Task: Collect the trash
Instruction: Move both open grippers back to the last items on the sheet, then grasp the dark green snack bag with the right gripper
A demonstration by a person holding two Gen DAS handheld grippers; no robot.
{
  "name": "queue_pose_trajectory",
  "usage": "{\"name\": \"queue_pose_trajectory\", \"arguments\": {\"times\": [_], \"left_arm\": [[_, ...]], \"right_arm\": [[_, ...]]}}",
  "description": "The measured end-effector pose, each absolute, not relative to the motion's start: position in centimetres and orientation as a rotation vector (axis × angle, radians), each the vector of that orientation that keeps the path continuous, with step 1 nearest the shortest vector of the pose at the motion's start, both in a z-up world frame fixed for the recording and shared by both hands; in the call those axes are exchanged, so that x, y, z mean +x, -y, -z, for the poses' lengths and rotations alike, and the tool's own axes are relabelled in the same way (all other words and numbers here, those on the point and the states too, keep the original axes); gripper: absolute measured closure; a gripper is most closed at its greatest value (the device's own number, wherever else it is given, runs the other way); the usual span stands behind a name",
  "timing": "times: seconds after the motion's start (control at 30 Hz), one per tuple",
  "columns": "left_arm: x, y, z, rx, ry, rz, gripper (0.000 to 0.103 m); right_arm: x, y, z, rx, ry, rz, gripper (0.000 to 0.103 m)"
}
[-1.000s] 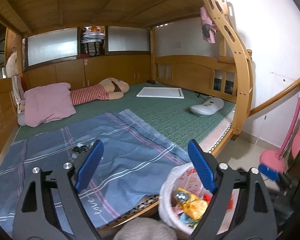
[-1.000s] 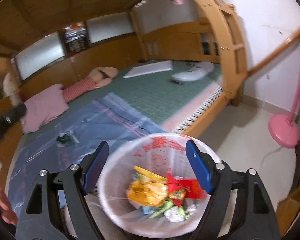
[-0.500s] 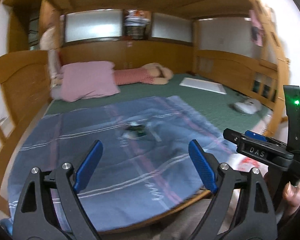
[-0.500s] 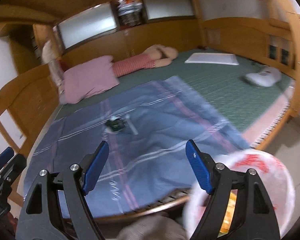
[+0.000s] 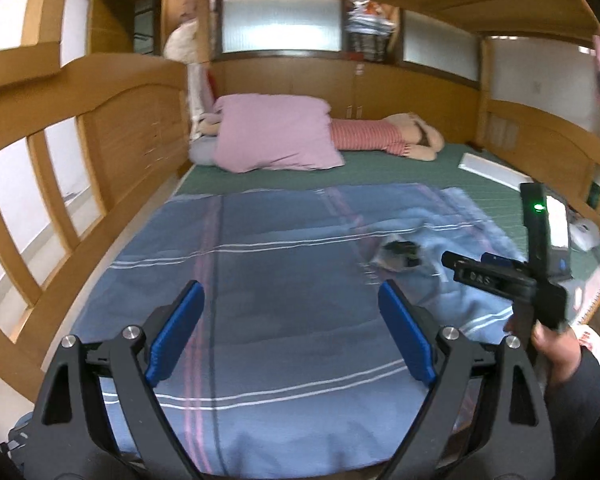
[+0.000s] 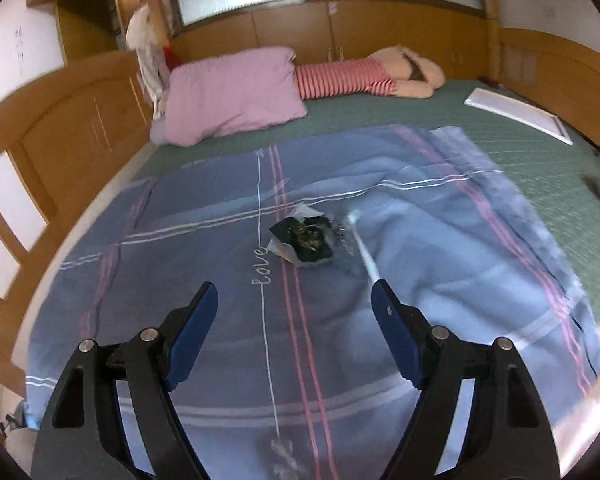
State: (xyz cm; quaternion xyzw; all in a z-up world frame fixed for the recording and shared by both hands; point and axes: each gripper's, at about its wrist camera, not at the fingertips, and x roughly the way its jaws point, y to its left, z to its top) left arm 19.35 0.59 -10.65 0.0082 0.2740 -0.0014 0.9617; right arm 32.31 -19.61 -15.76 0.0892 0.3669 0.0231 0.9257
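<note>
It was a home bedroom. A wooden bunk bed frame (image 5: 112,128) enclosed a green mattress (image 6: 540,168), with a blue checked blanket (image 6: 204,264) spread ahead of the tongs; beyond it lay a pink pillow (image 6: 236,96) and a striped stuffed doll (image 6: 364,74), before wooden cabinets (image 6: 292,32).

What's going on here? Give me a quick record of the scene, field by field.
place: bed under a wooden bunk
cover: blue blanket
trash: dark wrapper on the blanket, white stick beside it
left gripper: open, empty, over the blanket
right gripper: open, empty, pointed toward the wrapper
other items: pink pillow, striped doll, white board
</note>
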Motion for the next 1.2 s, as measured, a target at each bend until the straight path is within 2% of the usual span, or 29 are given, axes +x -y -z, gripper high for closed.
{"name": "queue_pose_trajectory", "arguments": {"times": [0.23, 0.33, 0.47, 0.57, 0.73, 0.9, 1.2], "left_arm": [[22.7, -4.0, 12.9, -0.01, -0.612, -0.072, 0.014], [24.3, -4.9, 14.0, -0.021, -0.634, -0.086, 0.014], [25.6, -5.4, 15.1, -0.033, -0.657, -0.09, 0.014], [26.2, -5.4, 15.5, -0.032, -0.661, -0.09, 0.014], [26.5, -5.0, 15.9, -0.023, -0.666, -0.081, 0.014], [27.5, -3.3, 15.9, -0.002, -0.668, -0.037, 0.014], [32.7, 4.3, 16.9, 0.056, -0.674, 0.143, 0.014]], "right_arm": [[40.6, 17.9, 20.5, 0.102, -0.87, -0.03, 0.028], [43.3, 17.1, 22.4, 0.043, -0.923, -0.012, 0.039], [45.4, 17.5, 24.5, 0.037, -0.99, 0.04, 0.072], [45.8, 18.3, 24.9, 0.09, -0.999, 0.048, 0.08], [43.4, 19.3, 21.7, 0.174, -0.943, 0.022, 0.081], [37.2, 21.3, 17.6, 0.298, -0.855, -0.025, 0.081], [27.8, 24.8, 17.9, 0.392, -0.791, 0.048, 0.081]]}}
